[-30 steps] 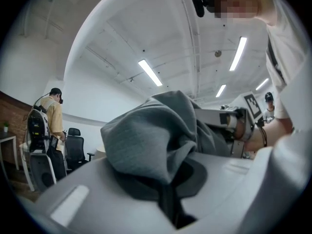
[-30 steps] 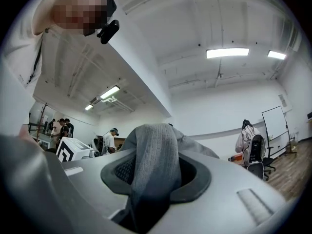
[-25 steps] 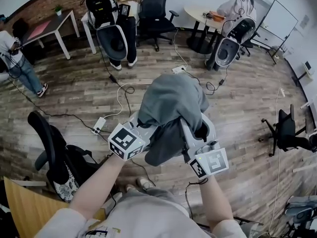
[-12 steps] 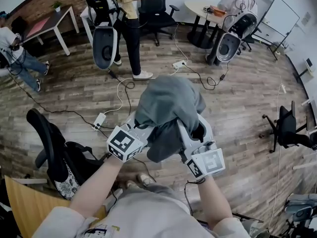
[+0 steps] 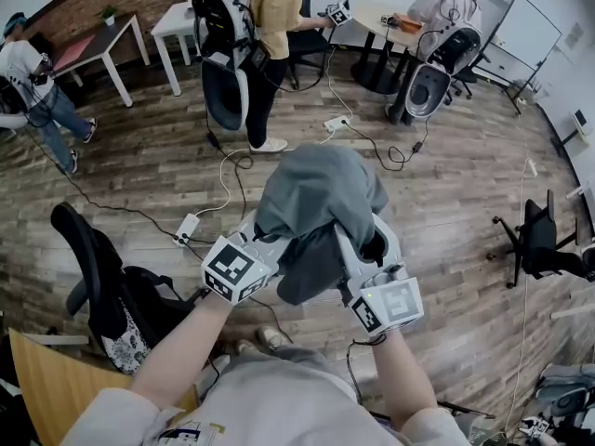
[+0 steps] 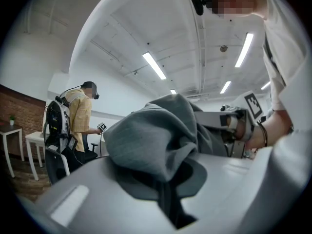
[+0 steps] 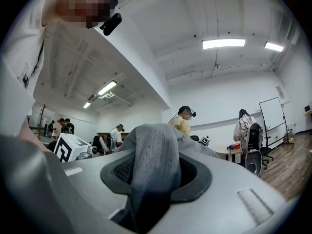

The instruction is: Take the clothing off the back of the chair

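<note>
A grey garment (image 5: 321, 193) hangs bunched in the air between my two grippers, above the wooden floor. My left gripper (image 5: 276, 247) is shut on its left side, and in the left gripper view a fold of the cloth (image 6: 151, 140) runs down into the closed jaws (image 6: 170, 204). My right gripper (image 5: 361, 246) is shut on the right side, where a thicker fold (image 7: 153, 160) passes between its jaws (image 7: 146, 204). A black office chair (image 5: 88, 263) stands at the lower left, apart from the garment.
Cables and a power strip (image 5: 186, 230) lie on the floor ahead. A person in yellow with a backpack rig (image 5: 251, 35) stands at the back, another person (image 5: 33, 91) at far left. White tables (image 5: 172, 26), a round table (image 5: 381, 21) and a second black chair (image 5: 539, 244) ring the room.
The garment and both grippers have stayed put. At the back, the person in yellow has walked to the right across the room.
</note>
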{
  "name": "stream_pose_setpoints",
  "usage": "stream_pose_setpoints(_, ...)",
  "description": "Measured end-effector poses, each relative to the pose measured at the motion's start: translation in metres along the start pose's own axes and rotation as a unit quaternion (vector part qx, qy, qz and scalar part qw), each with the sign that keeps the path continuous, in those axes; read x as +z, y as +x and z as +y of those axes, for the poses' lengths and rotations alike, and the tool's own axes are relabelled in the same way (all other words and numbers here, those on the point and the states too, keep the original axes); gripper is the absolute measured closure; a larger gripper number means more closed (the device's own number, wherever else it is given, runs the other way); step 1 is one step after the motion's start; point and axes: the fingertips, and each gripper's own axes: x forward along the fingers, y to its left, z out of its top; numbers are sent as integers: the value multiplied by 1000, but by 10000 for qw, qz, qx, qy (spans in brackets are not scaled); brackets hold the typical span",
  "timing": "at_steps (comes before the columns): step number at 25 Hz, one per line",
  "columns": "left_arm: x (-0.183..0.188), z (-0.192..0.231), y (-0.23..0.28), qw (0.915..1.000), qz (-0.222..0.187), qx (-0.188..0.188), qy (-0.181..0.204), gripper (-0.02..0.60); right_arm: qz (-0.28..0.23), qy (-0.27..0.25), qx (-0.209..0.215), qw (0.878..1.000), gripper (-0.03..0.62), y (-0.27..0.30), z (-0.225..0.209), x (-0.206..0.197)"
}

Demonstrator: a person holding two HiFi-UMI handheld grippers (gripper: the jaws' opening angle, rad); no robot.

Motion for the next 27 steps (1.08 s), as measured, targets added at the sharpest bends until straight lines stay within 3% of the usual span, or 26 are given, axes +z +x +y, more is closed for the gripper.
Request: stream_pose_setpoints(27,8,-22,-13,10000,-42,25,-48,571,-16,-50,79,10000,437,-22,10,9)
